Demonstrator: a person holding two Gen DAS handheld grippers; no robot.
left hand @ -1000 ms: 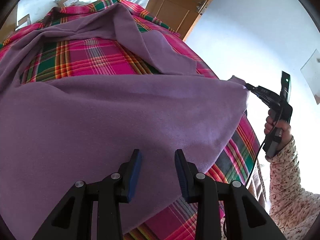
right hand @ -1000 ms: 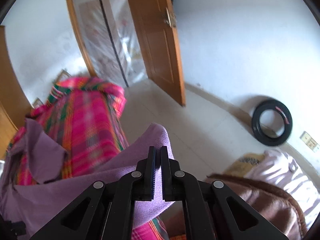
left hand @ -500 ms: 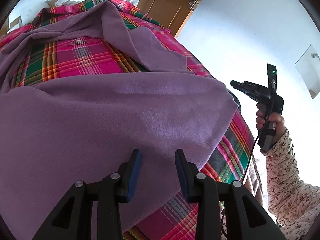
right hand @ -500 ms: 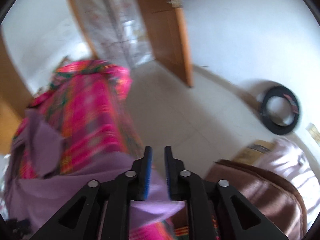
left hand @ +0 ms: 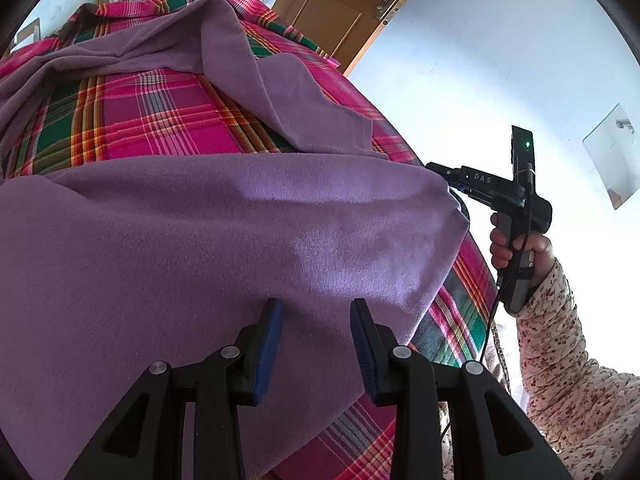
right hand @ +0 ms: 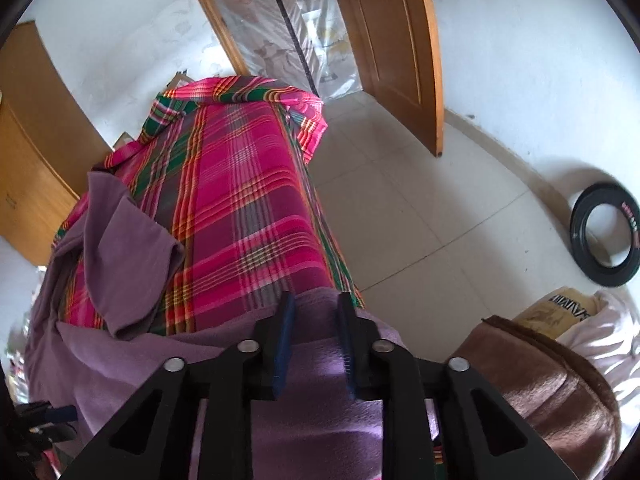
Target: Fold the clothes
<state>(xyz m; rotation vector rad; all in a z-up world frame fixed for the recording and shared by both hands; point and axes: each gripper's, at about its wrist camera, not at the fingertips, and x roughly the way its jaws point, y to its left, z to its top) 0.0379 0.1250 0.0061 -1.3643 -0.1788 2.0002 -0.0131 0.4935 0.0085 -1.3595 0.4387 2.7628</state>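
Observation:
A purple fleece garment [left hand: 224,240] lies spread over a pink and green plaid bed cover [left hand: 160,128]. One sleeve [left hand: 304,92] is folded across the plaid further back. My left gripper [left hand: 316,312] hovers open just above the garment's near part, with nothing between its blue pads. In the left wrist view, a hand holds my right gripper [left hand: 436,168], whose tip is by the garment's right corner [left hand: 440,188]. In its own view the right gripper [right hand: 315,304] stands open over the garment's edge [right hand: 312,360], holding nothing. The sleeve [right hand: 124,248] lies to its left.
The bed's right edge drops to a tiled floor [right hand: 400,208]. A wooden door [right hand: 396,40] stands open beyond. A black ring-shaped tyre [right hand: 604,236] leans on the wall. A brown blanket [right hand: 540,392] and white bedding [right hand: 608,344] lie at the right. A floral sleeve [left hand: 560,360] is nearby.
The right gripper opened and let go of the garment's corner, which dropped onto the bed. That gripper then swung down to the edge. The left gripper stayed open.

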